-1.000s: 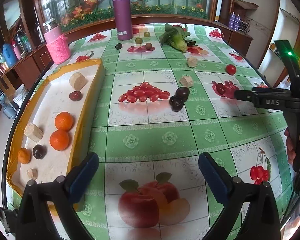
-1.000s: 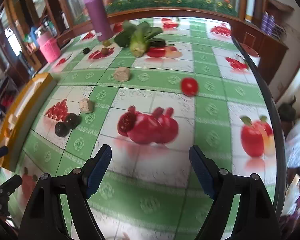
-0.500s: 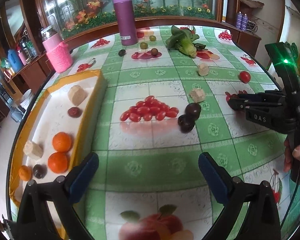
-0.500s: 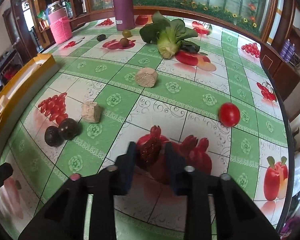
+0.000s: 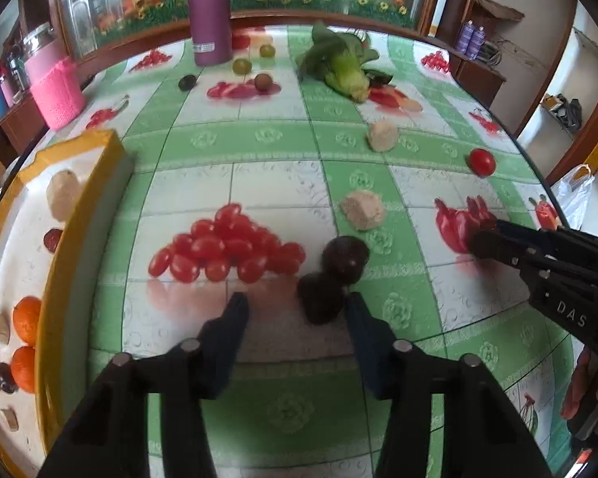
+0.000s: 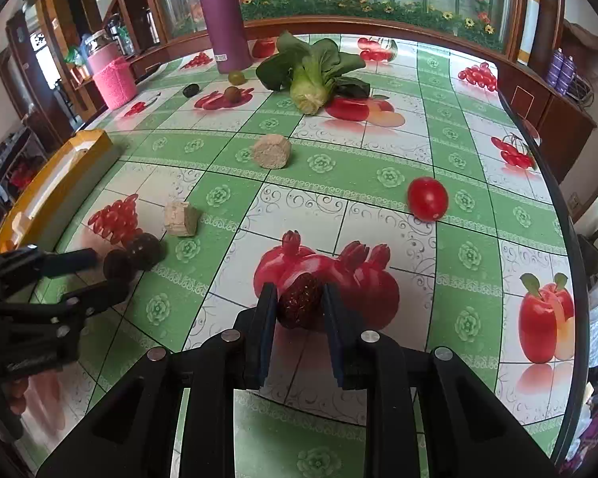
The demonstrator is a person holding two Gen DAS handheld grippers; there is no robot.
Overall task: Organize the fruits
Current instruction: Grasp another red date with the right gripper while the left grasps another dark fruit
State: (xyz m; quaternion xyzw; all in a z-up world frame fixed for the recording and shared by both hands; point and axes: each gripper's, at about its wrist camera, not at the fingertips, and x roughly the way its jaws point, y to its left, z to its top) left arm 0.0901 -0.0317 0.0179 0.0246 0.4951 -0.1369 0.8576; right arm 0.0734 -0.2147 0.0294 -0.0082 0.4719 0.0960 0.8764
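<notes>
My right gripper is shut on a dark red wrinkled fruit, just above the printed pomegranates. It shows at the right of the left wrist view. My left gripper is open, low over the table. Two dark round fruits lie touching each other; the nearer one sits against the right fingertip. The same pair shows in the right wrist view, with the left gripper around the nearer one. A yellow-rimmed tray at left holds oranges, dark fruits and tan chunks.
A red tomato, two tan chunks, a bok choy, a purple flask, small green and dark fruits and a pink jar stand on the fruit-print cloth. The table edge curves at right.
My left gripper moved forward to the two dark fruits and narrowed its opening. My right gripper closed on the dark red fruit half a second ago and still holds it.
</notes>
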